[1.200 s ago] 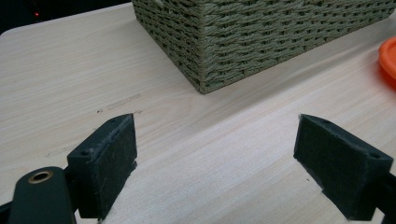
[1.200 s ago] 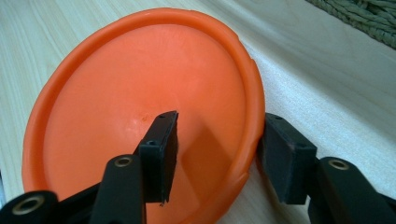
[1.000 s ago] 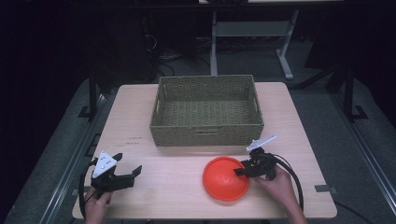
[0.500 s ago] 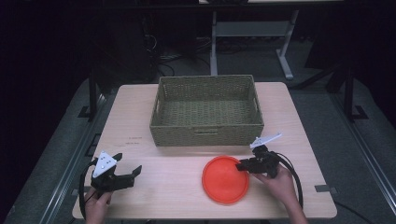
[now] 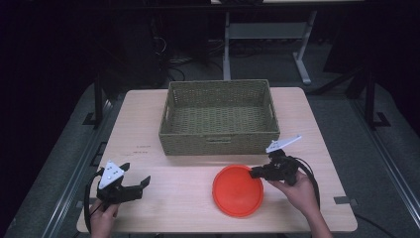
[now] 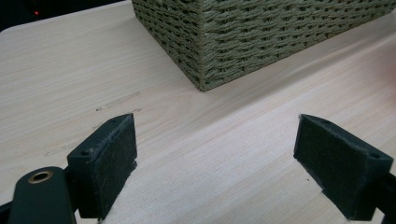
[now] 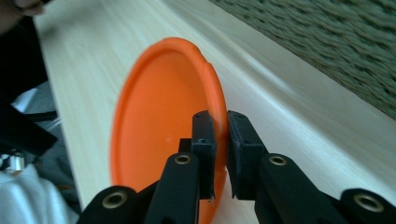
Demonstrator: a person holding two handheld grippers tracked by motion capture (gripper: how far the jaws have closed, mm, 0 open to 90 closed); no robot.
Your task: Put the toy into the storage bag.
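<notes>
An orange plate (image 5: 236,191) lies on the wooden table (image 5: 148,129) in front of a woven basket (image 5: 218,141). My right gripper (image 5: 255,173) is shut on the plate's right rim. In the right gripper view its jaws (image 7: 220,123) have just been closing, and the pads pinch the rim of the orange plate (image 7: 159,121), which tilts up off the table on that side. My left gripper (image 5: 134,173) rests at the front left of the table, held by a hand. Its jaws (image 6: 215,154) stand wide open with bare wood between them, facing the basket's corner (image 6: 261,32).
The basket is empty and stands at the table's middle back. Bare wood lies between the two grippers and left of the basket. A cable (image 5: 312,181) loops behind the right gripper. Beyond the table are a dark floor and a metal stand (image 5: 228,44).
The right gripper's jaws closed on the plate's right rim and the gripper rose a little, tipping that edge up. The left gripper stayed where it was.
</notes>
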